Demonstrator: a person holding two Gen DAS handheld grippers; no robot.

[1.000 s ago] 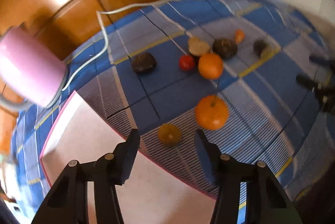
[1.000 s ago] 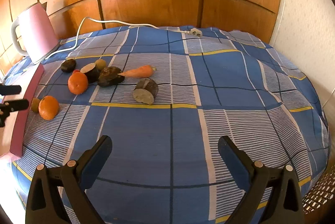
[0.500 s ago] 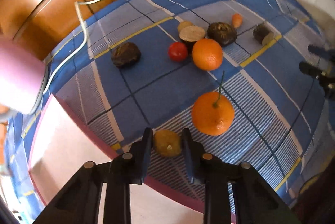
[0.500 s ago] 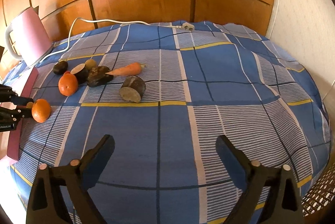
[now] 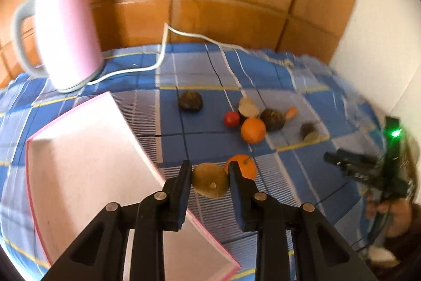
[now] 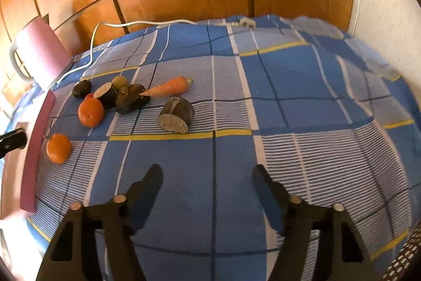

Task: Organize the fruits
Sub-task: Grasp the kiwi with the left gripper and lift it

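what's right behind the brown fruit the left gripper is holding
An orange with a thin stem sits directly behind the brown fruit on the checked cloth. The gripper's finger covers the orange's lower left side.

The brown fruit [image 5: 209, 183] has been clamped by the left gripper [image 5: 209, 179] and lifted off the blue cloth [image 5: 210, 139] beside the pink tray [image 5: 86, 165]. The right gripper [image 6: 206, 182], empty, has just been closing partway.
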